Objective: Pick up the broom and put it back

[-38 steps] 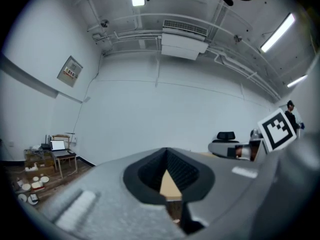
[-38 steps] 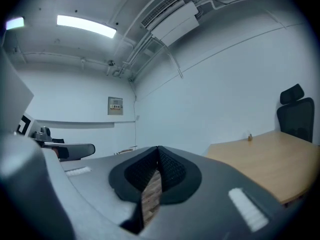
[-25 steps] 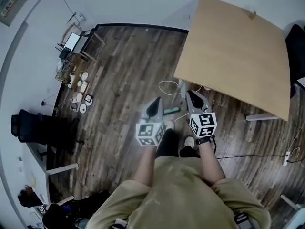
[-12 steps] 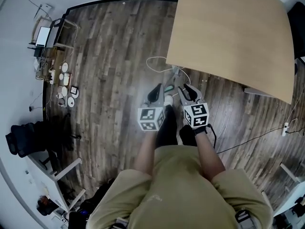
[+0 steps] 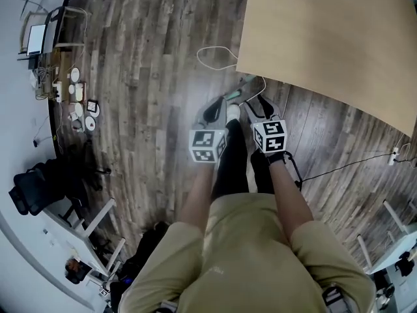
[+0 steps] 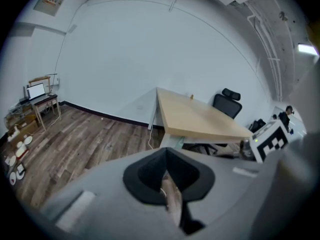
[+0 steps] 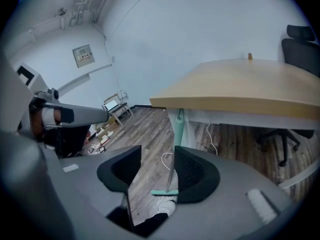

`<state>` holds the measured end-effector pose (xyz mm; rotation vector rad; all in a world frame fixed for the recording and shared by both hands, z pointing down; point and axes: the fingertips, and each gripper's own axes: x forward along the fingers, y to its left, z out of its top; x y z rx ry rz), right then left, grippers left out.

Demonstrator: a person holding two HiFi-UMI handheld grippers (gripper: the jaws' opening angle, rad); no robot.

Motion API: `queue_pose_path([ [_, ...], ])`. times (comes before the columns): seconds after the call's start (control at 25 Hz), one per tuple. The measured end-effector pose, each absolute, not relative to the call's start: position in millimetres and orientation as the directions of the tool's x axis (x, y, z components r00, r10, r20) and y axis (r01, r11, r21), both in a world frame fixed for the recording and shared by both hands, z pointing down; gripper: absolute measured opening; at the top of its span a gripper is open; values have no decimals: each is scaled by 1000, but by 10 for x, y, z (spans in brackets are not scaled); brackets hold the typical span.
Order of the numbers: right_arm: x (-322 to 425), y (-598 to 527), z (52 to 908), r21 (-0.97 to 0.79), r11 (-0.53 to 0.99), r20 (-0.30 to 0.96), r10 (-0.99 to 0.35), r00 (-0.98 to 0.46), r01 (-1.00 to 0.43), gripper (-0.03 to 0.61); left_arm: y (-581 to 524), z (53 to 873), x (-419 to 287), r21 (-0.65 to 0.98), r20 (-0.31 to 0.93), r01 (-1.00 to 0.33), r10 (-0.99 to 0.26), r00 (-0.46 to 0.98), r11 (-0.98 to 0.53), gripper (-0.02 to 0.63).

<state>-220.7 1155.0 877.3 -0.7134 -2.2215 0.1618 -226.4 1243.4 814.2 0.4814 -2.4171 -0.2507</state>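
Observation:
The broom (image 7: 165,192) has a teal head on the wooden floor, and its thin handle rises to a teal grip (image 7: 178,129) against the table leg. From the head view only a teal piece of it (image 5: 233,96) shows by the table's corner. My right gripper (image 7: 157,167) points down at it; its jaws have just been opening and stand open, and the broom's head shows through the gap, farther off. In the head view the right gripper (image 5: 251,110) hangs just short of the broom. My left gripper (image 5: 211,113) is beside it, shut and empty; its pads (image 6: 150,176) meet.
A light wooden table (image 5: 326,38) stands to the front right. A white cable (image 5: 215,56) loops on the floor beside its leg, and a black cable (image 5: 339,165) runs off to the right. The person's white shoe (image 5: 232,113) lies between the grippers. A laptop stand (image 5: 39,38) and small clutter line the left wall.
Both grippers have dropped toward the floor and come closer to the broom. The right jaws have parted. The head view has tipped further down, so the table sits higher in the picture.

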Motion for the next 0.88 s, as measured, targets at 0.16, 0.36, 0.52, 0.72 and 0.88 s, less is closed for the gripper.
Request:
queue_pose_path([
  [0.16,-2374,11604,9278,-322,875,704,477,-527,361,213,12464,8470,-2318,308,586,-295,-425,-690,905,2],
  [0.36,-2703,11684,9741,-370,892,716,452,-532,260,227,12500,8745,-2401,315,601,-317,-446,-663,895,2],
  [0.52,-2950,11724,9962,-366,904,732,426,-532,220,232,12523,8830,-2484,308,619,-332,-453,-642,892,2],
  [0.72,-3092,11684,10020,-357,914,742,402,-536,191,163,12589,8810,-2515,319,625,-307,-442,-643,897,2],
  [0.88,-2964,11726,9983,-315,918,752,397,-526,241,98,12657,8823,-2470,326,627,-275,-424,-654,905,2],
])
